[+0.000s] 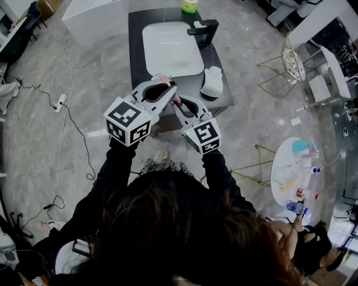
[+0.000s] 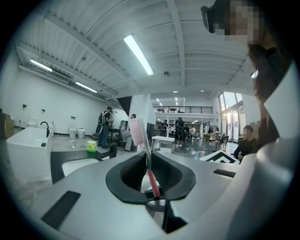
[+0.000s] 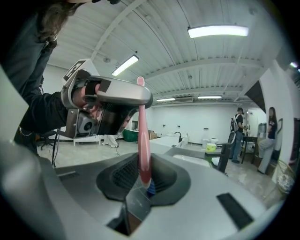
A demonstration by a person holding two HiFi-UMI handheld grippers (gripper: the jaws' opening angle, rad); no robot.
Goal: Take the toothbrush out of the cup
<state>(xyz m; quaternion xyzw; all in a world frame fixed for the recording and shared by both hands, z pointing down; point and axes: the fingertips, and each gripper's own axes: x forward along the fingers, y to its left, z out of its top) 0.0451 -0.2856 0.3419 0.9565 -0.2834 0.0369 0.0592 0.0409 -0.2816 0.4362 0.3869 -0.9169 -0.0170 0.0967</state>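
A pink toothbrush (image 1: 177, 100) is held in the air in front of the dark vanity counter (image 1: 137, 33). My left gripper (image 1: 165, 85) is shut on its thin neck, with the white bristle head (image 2: 136, 129) standing up above the jaws. In the left gripper view the toothbrush (image 2: 149, 164) runs down between the pads. My right gripper (image 1: 179, 104) meets it from the right, and the thick handle end (image 3: 143, 159) sits between its pads, which close on it. The left gripper (image 3: 112, 98) shows above in the right gripper view. A white cup (image 1: 212, 82) stands on the counter beside the sink.
A white sink (image 1: 170, 47) with a black tap (image 1: 204, 31) fills the counter top, and a green pot (image 1: 189, 5) sits at its far edge. A wire-frame stand (image 1: 279, 72) is at the right, a round table (image 1: 296, 167) with bottles lower right. Cables trail on the floor at the left.
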